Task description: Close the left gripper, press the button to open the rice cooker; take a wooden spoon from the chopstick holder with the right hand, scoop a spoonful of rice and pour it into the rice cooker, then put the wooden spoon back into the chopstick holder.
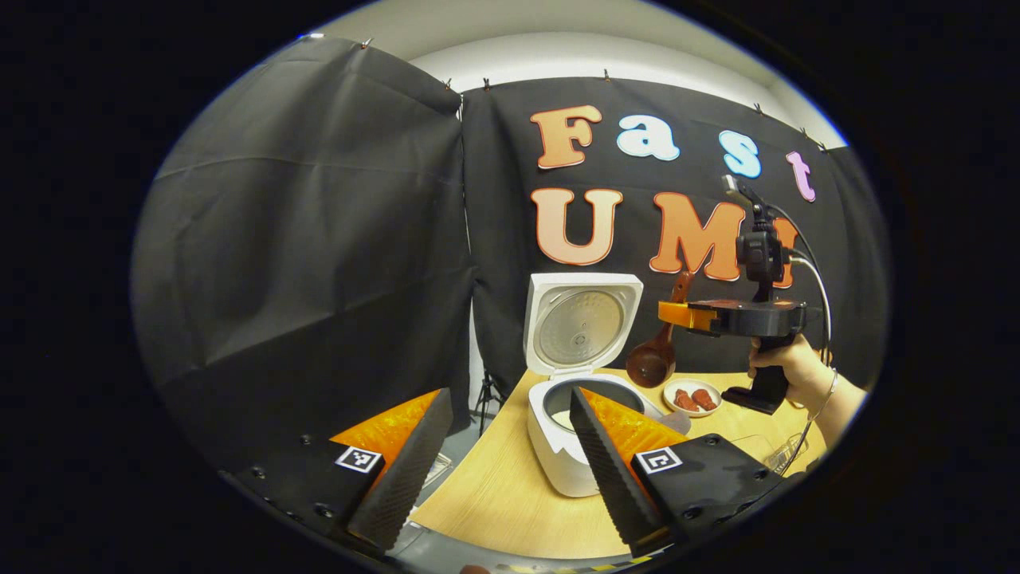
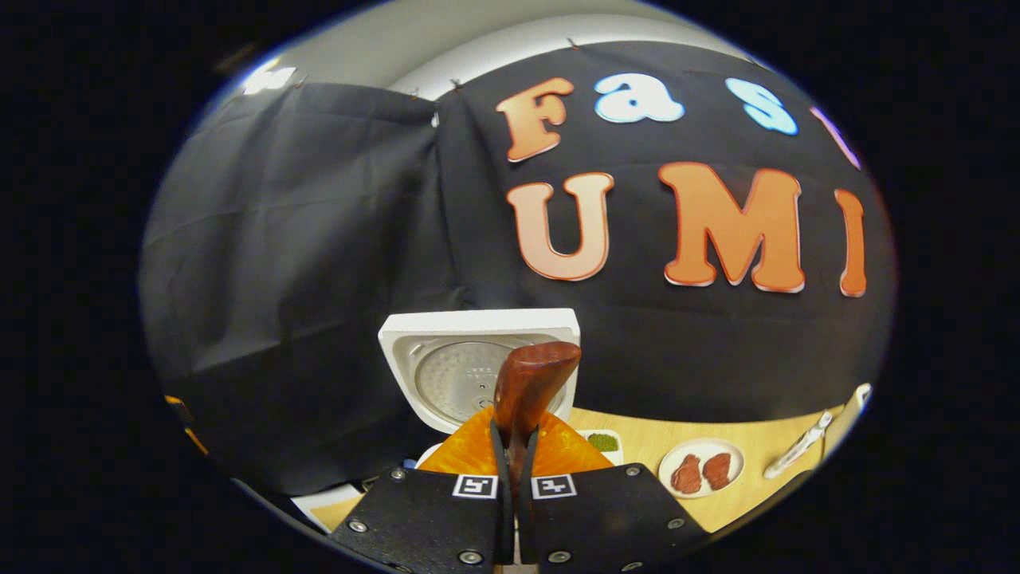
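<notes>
The white rice cooker (image 1: 558,458) stands on the wooden table with its lid (image 1: 582,323) up; something pale lies in its pot. My left gripper (image 1: 510,478) is open and empty, held in front of the cooker. My right gripper (image 1: 679,314) hovers to the right of the cooker's opening, shut on the wooden spoon (image 1: 652,363), whose dark bowl hangs down over the table. In the right gripper view the right gripper (image 2: 515,446) clamps the spoon (image 2: 534,375) by its handle, with the raised lid (image 2: 470,359) behind. I cannot tell what the bowl holds.
A small white plate (image 1: 692,397) with two red pieces sits right of the cooker, also visible as the plate (image 2: 701,470). A little dish with something green (image 2: 603,441) lies beside it. A hand (image 1: 789,371) holds the right gripper. A clear item (image 1: 785,454) rests near the table's right edge.
</notes>
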